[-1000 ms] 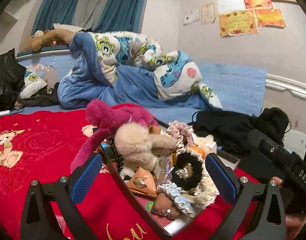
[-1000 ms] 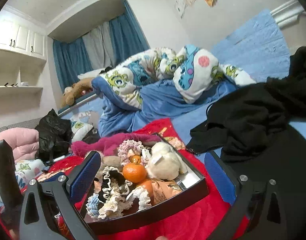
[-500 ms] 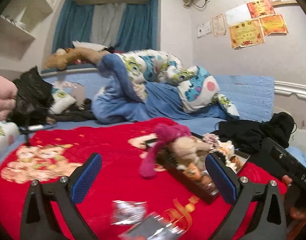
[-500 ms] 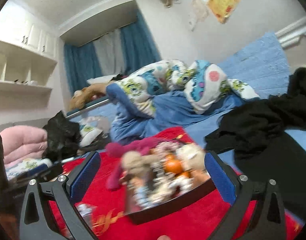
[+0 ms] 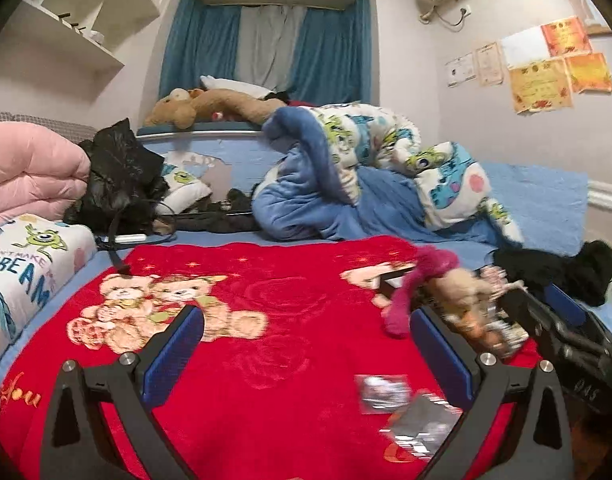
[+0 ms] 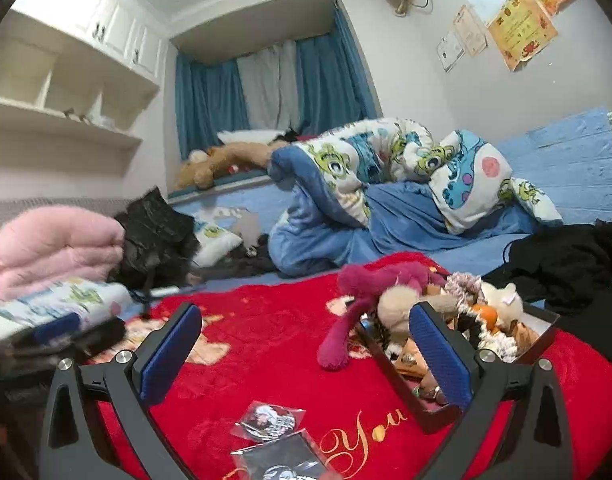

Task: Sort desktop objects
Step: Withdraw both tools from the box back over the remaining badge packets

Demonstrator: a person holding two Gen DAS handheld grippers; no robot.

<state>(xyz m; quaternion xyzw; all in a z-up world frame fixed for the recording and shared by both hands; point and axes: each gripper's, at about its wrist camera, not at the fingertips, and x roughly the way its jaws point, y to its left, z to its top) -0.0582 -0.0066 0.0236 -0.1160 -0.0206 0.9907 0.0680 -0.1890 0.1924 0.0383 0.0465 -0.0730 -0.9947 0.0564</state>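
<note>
Sorting well along: the tray is piled full, two packets left on the bed.

Both the left tongs (image 5: pixel 306 356) and the right tongs (image 6: pixel 303 350) stand wide apart and hold nothing, hovering over the red blanket (image 6: pixel 265 344). The dark tray (image 6: pixel 434 416) toward the blanket's right edge already carries plush toys, scrunchies and an orange (image 6: pixel 485 314). Two clear-wrapped packets (image 6: pixel 270 420) lie loose near the blanket's front edge, just beside the tray; by my reading these remain to be gathered.
</note>
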